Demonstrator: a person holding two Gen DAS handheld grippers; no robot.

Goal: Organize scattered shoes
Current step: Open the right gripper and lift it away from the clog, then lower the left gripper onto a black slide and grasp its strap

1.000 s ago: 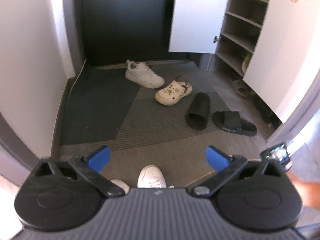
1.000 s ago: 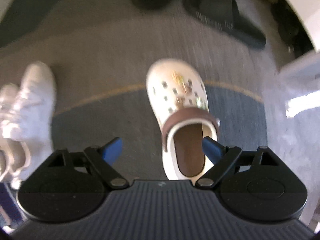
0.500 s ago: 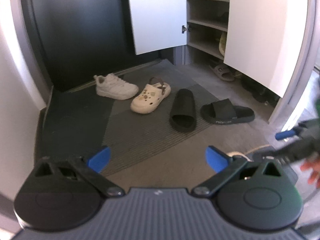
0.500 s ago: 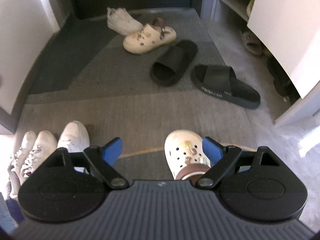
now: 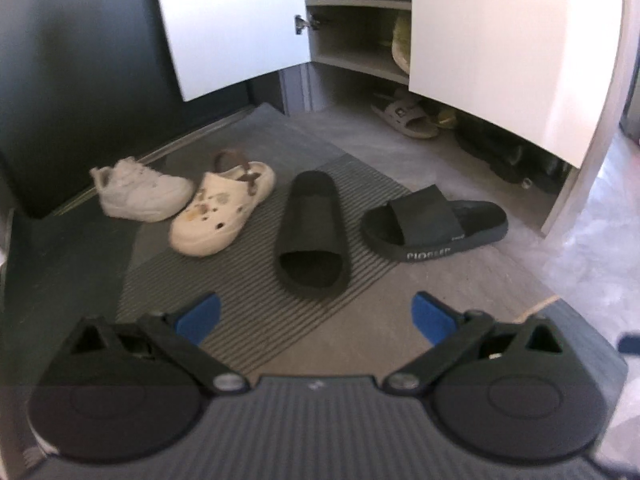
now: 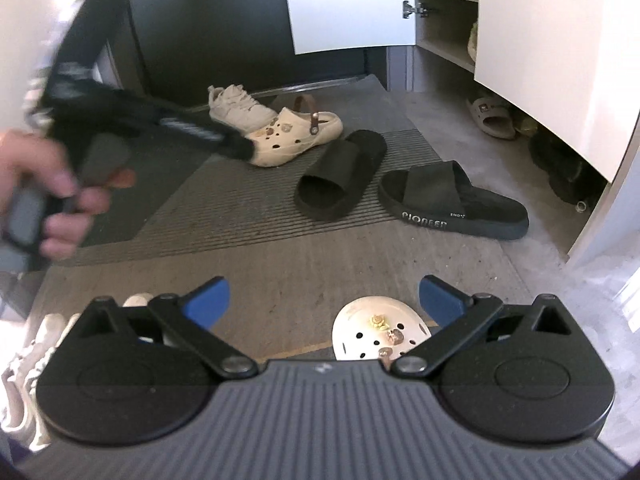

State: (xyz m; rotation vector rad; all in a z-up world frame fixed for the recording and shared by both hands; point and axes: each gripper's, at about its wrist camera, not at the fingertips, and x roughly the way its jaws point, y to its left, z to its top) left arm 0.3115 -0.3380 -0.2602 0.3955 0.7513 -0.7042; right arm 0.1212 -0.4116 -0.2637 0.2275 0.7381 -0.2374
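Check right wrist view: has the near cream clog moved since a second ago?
Cannot tell. The near clog sits lower in frame, but the doormat shifted too, so the camera tilted.

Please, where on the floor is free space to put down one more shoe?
Free: the bare grey floor strip between the ribbed grey mat and the cream clog with charms. Also the dark mat left of the white sneaker. Crowded: under the white cabinet doors.
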